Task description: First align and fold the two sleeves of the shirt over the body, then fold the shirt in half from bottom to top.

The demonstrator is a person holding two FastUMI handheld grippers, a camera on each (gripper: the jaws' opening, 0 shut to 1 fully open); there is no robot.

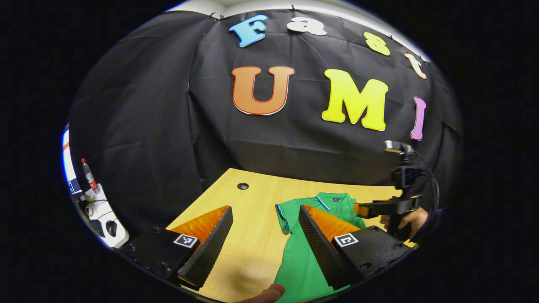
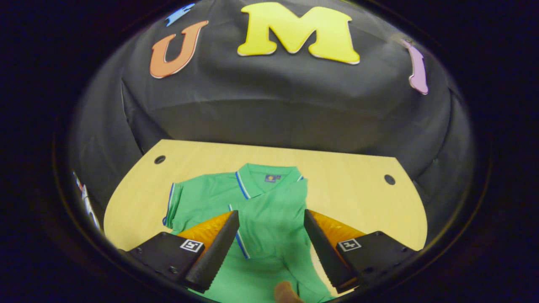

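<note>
A green polo shirt (image 2: 269, 202) with a blue-and-white trimmed collar lies flat on the light wooden table (image 2: 349, 181), collar at the far end. In the right gripper view its right-hand sleeve lies folded over the body, the striped cuff (image 2: 239, 237) near the middle, while the other sleeve (image 2: 174, 206) is spread out to the left. My right gripper (image 2: 271, 212) hovers open over the shirt's body. My left gripper (image 1: 265, 208) is open above bare table, just left of the spread sleeve (image 1: 284, 219). The right gripper (image 1: 366, 209) and the hand (image 1: 414, 221) holding it show beyond the shirt.
The table has cable holes at its far left (image 2: 159, 159) and far right (image 2: 389, 179). A side bench with a bottle (image 1: 89, 174) and a computer mouse (image 1: 110, 227) stands off to the left. A fingertip (image 1: 269, 292) pokes in at the bottom.
</note>
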